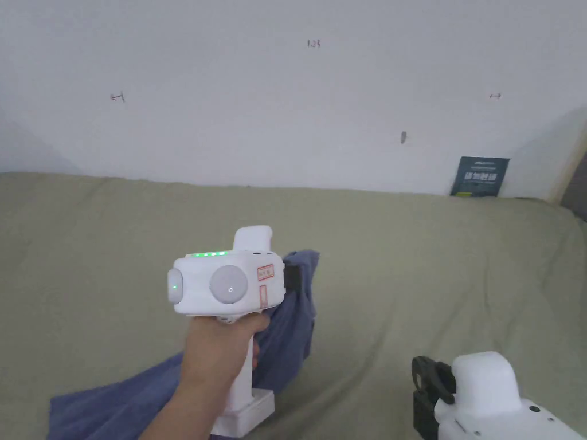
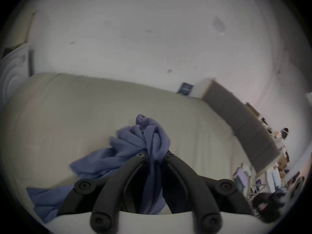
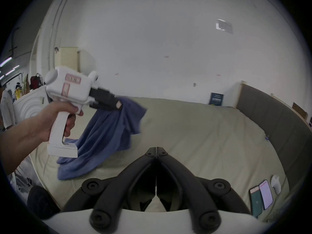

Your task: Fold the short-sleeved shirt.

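Left tongs (image 2: 155, 155), held in the person's left hand (image 1: 215, 349), were closed on a bunched fold of the blue short-sleeved shirt (image 2: 135, 146); in the left gripper view both jaws pressed the cloth between their tips. The tongs were raised above the bed (image 1: 401, 275), which was covered with a pale green sheet. From the clamped point the shirt hung down in long creases, its lower part trailing onto the sheet near the bed's front edge; a loose flap stood out beyond the jaws. The garment was crumpled, with no flat panel visible. Right tongs (image 3: 156, 151) were closed with jaw tips touching and nothing between them, held low over bare sheet, well apart from the shirt. Two phones (image 3: 260, 198) lay side by side on the bed at the far right.
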Demonstrator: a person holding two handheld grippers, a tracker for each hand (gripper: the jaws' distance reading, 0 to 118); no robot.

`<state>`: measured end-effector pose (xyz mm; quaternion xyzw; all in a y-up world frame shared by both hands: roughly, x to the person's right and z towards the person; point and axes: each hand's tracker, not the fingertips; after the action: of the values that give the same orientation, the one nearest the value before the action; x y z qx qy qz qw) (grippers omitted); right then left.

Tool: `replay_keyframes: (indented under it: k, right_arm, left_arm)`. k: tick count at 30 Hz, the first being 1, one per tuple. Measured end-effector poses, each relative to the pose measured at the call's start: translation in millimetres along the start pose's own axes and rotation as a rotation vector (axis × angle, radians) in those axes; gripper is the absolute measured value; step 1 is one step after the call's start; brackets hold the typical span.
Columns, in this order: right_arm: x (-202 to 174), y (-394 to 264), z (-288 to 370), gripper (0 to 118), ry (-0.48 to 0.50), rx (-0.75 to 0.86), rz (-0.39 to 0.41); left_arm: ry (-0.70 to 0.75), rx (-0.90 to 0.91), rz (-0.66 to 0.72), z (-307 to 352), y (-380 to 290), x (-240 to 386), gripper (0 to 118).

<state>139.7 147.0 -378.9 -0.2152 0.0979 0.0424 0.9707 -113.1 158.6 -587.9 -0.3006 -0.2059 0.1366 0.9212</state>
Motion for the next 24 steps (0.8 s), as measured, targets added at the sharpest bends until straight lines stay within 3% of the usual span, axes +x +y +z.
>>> replay_keyframes:
  k: [4,7,14,17,21,22,23,24]
  right_arm:
    - [37.0,-9.9,6.0,0,-0.063,-0.010,-0.034]
    - [58.6,-20.9,5.8,0,-0.097,-0.026,-0.058]
    - [92.5,-45.5,-0.8,0,-0.141,-0.068,-0.105]
    - [101.5,-51.1,-3.5,0,-0.148,-0.083,-0.116]
    - [105.4,-54.6,-5.4,0,-0.158,-0.090,-0.107]
    - [105.3,-54.7,-6.1,0,-0.159,-0.092,-0.110]
    - [104.7,-54.5,-6.0,0,-0.160,-0.091,-0.116]
    - [103.8,-54.3,-5.1,0,-0.158,-0.088,-0.122]
  left_arm:
    - [-0.028,-0.050,-0.130,-40.2,7.3,73.0,12]
    - [-0.015,-0.175,-0.141,-93.5,-12.5,94.9,12]
    - [0.073,-0.442,-0.202,-206.2,-111.6,107.7,12]
    - [0.138,-0.473,-0.179,-228.9,-134.8,101.3,12]
    - [0.117,-0.444,-0.142,-230.7,-130.1,93.1,13]
    - [0.092,-0.443,-0.161,-228.6,-128.3,93.0,17]
    - [0.087,-0.433,-0.193,-223.0,-125.7,93.4,30]
    - [0.077,-0.404,-0.215,-212.0,-121.0,91.6,64]
